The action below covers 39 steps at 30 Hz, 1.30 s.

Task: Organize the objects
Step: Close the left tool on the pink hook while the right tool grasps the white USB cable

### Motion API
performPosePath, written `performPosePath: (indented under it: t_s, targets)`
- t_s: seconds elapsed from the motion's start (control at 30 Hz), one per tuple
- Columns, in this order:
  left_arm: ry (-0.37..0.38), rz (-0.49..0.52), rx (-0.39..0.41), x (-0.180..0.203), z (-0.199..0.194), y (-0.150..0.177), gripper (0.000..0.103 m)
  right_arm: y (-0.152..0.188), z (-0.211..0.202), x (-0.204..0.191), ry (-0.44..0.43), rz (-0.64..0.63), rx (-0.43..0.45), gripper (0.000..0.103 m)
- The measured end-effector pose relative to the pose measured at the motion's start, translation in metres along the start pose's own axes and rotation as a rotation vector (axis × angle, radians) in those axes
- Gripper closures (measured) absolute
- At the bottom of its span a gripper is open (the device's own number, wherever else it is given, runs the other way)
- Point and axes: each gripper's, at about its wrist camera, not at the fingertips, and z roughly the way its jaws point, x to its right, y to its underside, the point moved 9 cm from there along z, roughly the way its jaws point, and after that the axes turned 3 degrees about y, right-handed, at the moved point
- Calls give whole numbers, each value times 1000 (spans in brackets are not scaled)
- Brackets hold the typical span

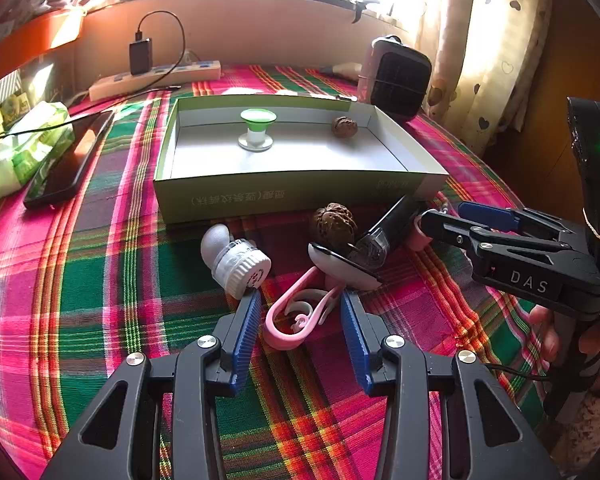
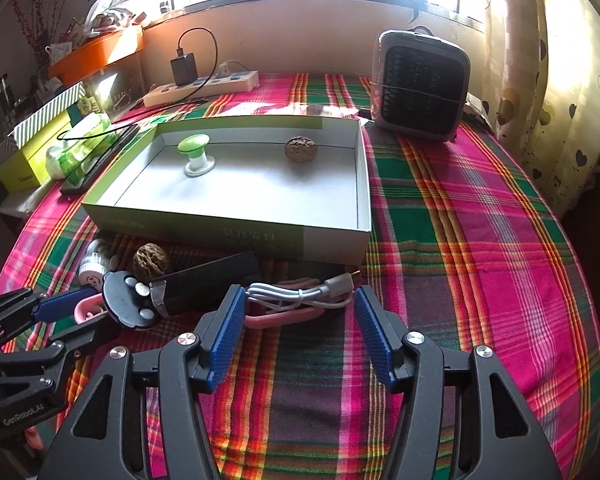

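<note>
While jaws gape | left gripper [image 1: 300,304] straddles pink clip [image 1: 296,320] | right gripper [image 2: 300,300] perhaps touching white cable [image 2: 296,294]

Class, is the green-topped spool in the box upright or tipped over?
Upright: the green-topped spool stands on its white base on the floor of the box, green top upward.

My left gripper [image 1: 298,304] points down toward twelve o'clock, blue pads [image 1: 246,336] spread apart, gripping nothing. My right gripper [image 2: 300,296], off at its three o'clock, tilts down too, jaws parted; fingers of my hand [image 1: 548,332] wrap its handle.
</note>
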Motion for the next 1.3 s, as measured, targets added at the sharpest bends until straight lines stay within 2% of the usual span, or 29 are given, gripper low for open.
performPosePath:
  t_s: [0.3, 0.6, 0.83, 0.97, 1.13, 1.3]
  targets:
    - [0, 0, 0, 0, 0, 0, 64, 3, -3, 37, 101, 59, -6, 45]
    - [0, 0, -1, 0, 0, 0, 64, 16, -7, 54, 105, 90, -24, 45]
    - [0, 0, -1, 0, 0, 1, 64, 31, -15, 70, 157, 99, -42, 45]
    - [-3, 2, -2, 0, 0, 1, 64, 33, -19, 82, 195, 152, -46, 45]
    - [-14, 8, -1, 0, 0, 0, 64, 26, -13, 71, 122, 152, -28, 45]
    - [-25, 9, -1, 1, 2, 0, 64, 22, 3, 65, 88, 150, -60, 45]
